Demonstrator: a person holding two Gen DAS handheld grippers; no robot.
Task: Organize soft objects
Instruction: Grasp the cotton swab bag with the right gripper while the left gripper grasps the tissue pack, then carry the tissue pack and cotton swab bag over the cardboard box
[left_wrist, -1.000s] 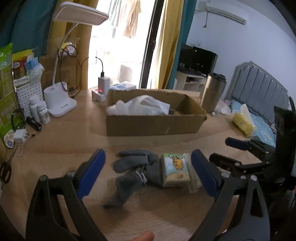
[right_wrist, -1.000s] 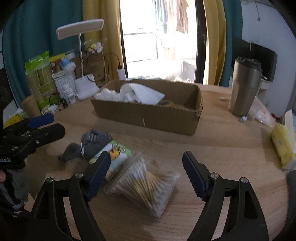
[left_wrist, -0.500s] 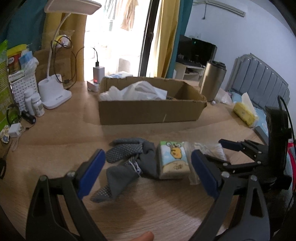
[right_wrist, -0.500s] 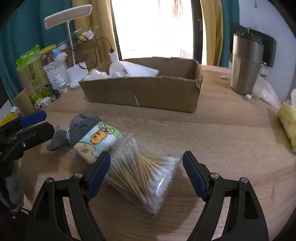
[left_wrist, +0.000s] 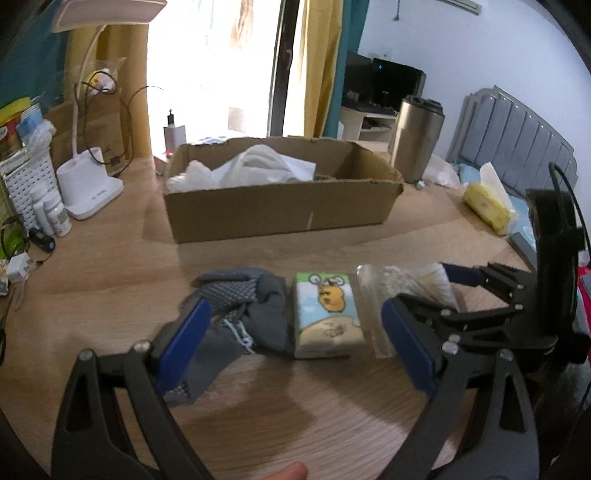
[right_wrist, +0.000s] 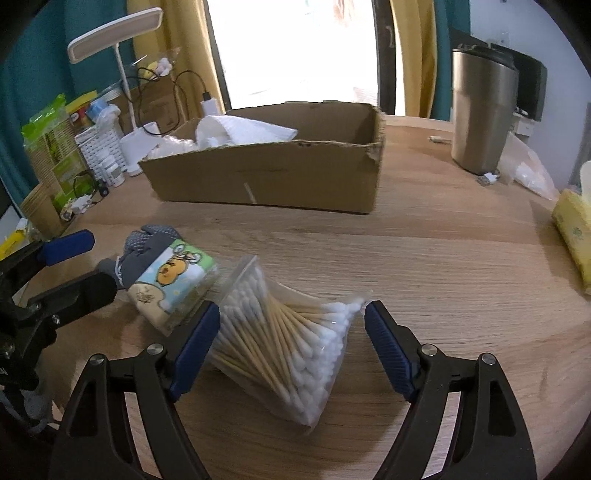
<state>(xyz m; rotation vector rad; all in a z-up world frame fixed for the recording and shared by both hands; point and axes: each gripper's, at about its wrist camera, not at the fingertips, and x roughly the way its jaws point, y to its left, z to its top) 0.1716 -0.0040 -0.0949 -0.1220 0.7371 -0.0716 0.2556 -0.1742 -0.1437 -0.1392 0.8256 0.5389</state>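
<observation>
On the wooden table (right_wrist: 443, 258), between its near edge and the cardboard box (right_wrist: 280, 177) toward the far edge, three soft things lie in a row: a grey dotted glove (left_wrist: 240, 314), touching it a pocket tissue pack (left_wrist: 327, 319) printed with a cartoon, and just beside that a clear bag of cotton swabs (right_wrist: 288, 332). The right claw (right_wrist: 291, 343) is held low, level with the table, its blue pads spread wide on either side of the swab bag and gripping nothing; the left pad looks to be at or against the bag's film, the right one just clear of it. The bag should be light and squashy, its plastic slippery, the wooden sticks inside stiff enough to shift or snap under a hard squeeze, so a hold across the narrow waist where the sticks cross seems best. The left claw (left_wrist: 295, 347) is likewise wide open and empty, hovering low over the glove and tissue pack. The glove is limp and will drape; pinching a bunched fold suits it. The box already holds crumpled white plastic bags (left_wrist: 251, 170).
</observation>
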